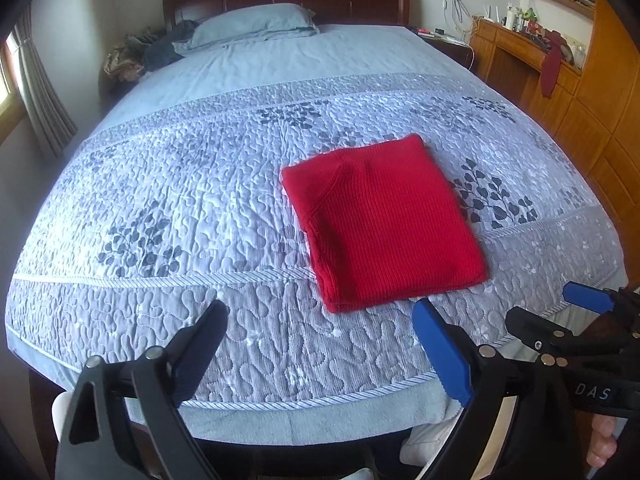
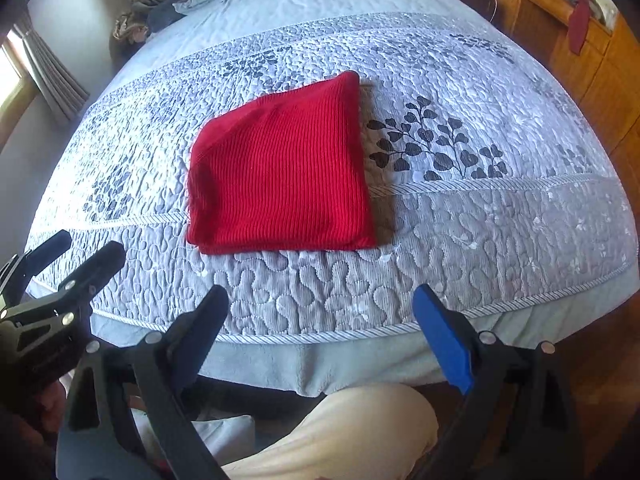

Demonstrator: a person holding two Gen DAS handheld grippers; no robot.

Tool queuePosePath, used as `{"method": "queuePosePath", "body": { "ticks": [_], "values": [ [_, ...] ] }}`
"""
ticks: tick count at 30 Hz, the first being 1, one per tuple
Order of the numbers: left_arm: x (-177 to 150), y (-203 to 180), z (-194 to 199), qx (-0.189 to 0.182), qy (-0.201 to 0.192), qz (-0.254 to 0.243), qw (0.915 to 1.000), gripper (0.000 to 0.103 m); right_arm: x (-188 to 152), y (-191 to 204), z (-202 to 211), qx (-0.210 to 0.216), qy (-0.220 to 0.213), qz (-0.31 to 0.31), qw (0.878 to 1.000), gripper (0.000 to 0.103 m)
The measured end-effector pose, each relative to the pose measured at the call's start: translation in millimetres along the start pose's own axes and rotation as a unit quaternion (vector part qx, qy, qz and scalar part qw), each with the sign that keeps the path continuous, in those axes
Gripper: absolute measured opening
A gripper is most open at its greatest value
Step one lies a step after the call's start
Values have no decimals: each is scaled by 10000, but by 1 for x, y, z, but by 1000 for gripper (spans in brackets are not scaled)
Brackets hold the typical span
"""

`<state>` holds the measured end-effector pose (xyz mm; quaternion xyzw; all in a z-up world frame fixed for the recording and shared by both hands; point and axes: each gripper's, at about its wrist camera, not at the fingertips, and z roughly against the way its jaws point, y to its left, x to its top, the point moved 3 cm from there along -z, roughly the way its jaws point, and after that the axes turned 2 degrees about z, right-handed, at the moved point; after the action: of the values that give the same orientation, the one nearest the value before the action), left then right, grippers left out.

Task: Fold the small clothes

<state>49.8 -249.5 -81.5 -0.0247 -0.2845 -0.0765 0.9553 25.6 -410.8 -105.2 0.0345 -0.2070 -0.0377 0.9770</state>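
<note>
A red ribbed-knit garment lies folded into a neat square on the stippled, leaf-printed quilt of the bed. The left claw and right claw both hang wide open and empty near the bed's foot, apart from the fabric.

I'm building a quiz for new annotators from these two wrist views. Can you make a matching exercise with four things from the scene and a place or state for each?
Things:
1. red ribbed knit garment
2. pale blue pillow
3. left hand-held gripper
4. dark red cloth

Places or states:
A. hanging over the wooden desk edge
B. by the headboard
C. folded square on the quilt
D. open, holding nothing

Pairs: 1-C, 2-B, 3-D, 4-A
</note>
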Motion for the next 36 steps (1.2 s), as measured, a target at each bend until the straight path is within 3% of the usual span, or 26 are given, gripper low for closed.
{"method": "queuePosePath", "body": {
  "ticks": [22,36],
  "values": [
    [-4,6,-17,-42,289,137,9995,94,7,11,-9,-49,94,208,9997,94],
    [-1,6,-17,1,211,46,9998,94,8,10,-11,-53,117,213,9997,94]
  ]
}}
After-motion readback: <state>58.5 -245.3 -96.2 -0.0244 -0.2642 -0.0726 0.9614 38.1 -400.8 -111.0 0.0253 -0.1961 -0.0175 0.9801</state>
